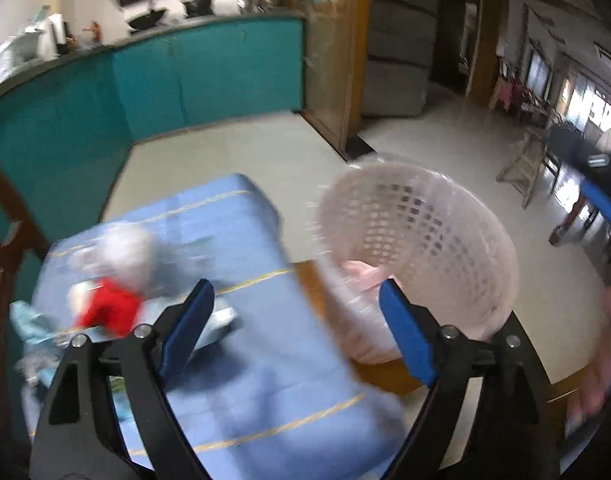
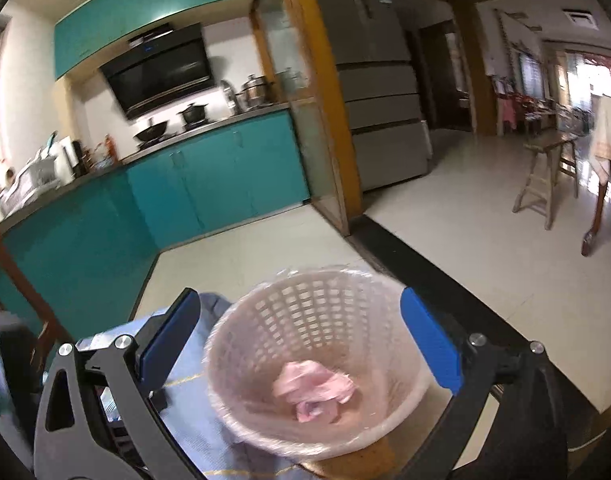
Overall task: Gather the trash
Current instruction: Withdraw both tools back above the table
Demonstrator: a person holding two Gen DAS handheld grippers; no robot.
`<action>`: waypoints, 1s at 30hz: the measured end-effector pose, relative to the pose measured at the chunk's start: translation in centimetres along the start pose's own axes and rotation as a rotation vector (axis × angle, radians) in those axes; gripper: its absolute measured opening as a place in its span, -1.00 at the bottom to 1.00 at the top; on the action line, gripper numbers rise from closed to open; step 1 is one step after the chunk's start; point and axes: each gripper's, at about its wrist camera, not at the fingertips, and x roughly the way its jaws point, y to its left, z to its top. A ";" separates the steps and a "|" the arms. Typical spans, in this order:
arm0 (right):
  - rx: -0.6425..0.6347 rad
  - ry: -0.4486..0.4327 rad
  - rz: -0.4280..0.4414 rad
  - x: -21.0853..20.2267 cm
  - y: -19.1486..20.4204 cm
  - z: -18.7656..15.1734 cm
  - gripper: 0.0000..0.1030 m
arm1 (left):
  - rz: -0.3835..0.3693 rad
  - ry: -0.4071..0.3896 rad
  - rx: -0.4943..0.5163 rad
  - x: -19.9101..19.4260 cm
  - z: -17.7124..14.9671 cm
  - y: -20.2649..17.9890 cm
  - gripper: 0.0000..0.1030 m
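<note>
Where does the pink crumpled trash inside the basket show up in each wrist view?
Left wrist: pink crumpled trash at centre-right, low inside the basket, partly behind a blue finger.
Right wrist: lower centre, on the basket's bottom.
Shared landmark: the teal cabinets.
</note>
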 end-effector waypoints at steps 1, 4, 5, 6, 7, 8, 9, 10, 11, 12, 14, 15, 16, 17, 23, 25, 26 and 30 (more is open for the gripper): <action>-0.012 0.007 0.017 -0.1 0.7 -0.2 0.90 | 0.024 -0.022 -0.006 -1.7 -0.8 1.7 0.70; -0.054 0.040 0.095 -1.0 3.3 -1.2 0.90 | 0.106 -0.066 -0.048 -5.9 -3.9 6.7 0.74; -0.071 0.058 0.134 -1.5 4.5 -1.8 0.90 | 0.137 -0.071 -0.063 -6.9 -4.9 8.1 0.75; -0.088 0.076 0.160 -1.9 5.5 -2.3 0.90 | 0.171 -0.074 -0.081 -7.7 -6.0 9.4 0.76; -0.107 0.095 0.188 -2.4 6.6 -2.9 0.90 | 0.208 -0.066 -0.108 -8.6 -7.5 11.3 0.76; -0.134 0.114 0.225 -3.2 8.1 -4.0 0.90 | 0.228 -0.056 -0.133 -9.1 -8.7 12.6 0.76; -0.156 0.124 0.248 -3.9 9.1 -4.8 0.90 | 0.241 -0.051 -0.157 -9.5 -9.8 13.7 0.76; -0.183 0.135 0.272 -4.6 10.3 -5.7 0.90 | 0.249 -0.045 -0.180 -9.8 -11.3 14.5 0.77; -0.219 0.147 0.297 -5.4 11.9 -6.9 0.90 | 0.249 -0.036 -0.192 -10.0 -12.7 15.3 0.77; -0.246 0.155 0.316 -6.0 12.9 -7.8 0.90 | 0.242 -0.026 -0.200 -10.0 -13.9 15.9 0.77; -0.304 0.187 0.346 -7.0 14.9 -9.9 0.90 | 0.243 0.037 -0.231 -9.7 -15.3 16.5 0.76; -0.314 0.197 0.353 -7.4 15.4 -10.7 0.90 | 0.230 0.039 -0.246 -9.9 -15.3 16.9 0.76; -0.315 0.211 0.368 -7.8 15.8 -11.6 0.90 | 0.227 0.020 -0.246 -10.3 -15.1 16.7 0.76; -0.312 0.222 0.381 -8.0 15.9 -12.0 0.90 | 0.235 -0.005 -0.240 -10.8 -15.0 16.7 0.76; -0.317 0.214 0.398 -8.5 16.3 -12.1 0.90 | 0.196 -0.004 -0.246 -11.5 -14.9 15.5 0.77; -0.305 0.228 0.391 -7.8 16.1 -12.1 0.90 | 0.192 0.004 -0.239 -11.3 -14.8 15.2 0.77; -0.300 0.238 0.389 -7.6 16.0 -12.3 0.90 | 0.188 0.007 -0.237 -11.2 -14.9 15.1 0.77; -0.307 0.239 0.384 -7.4 15.9 -12.4 0.90 | 0.189 0.003 -0.232 -11.0 -14.8 14.8 0.77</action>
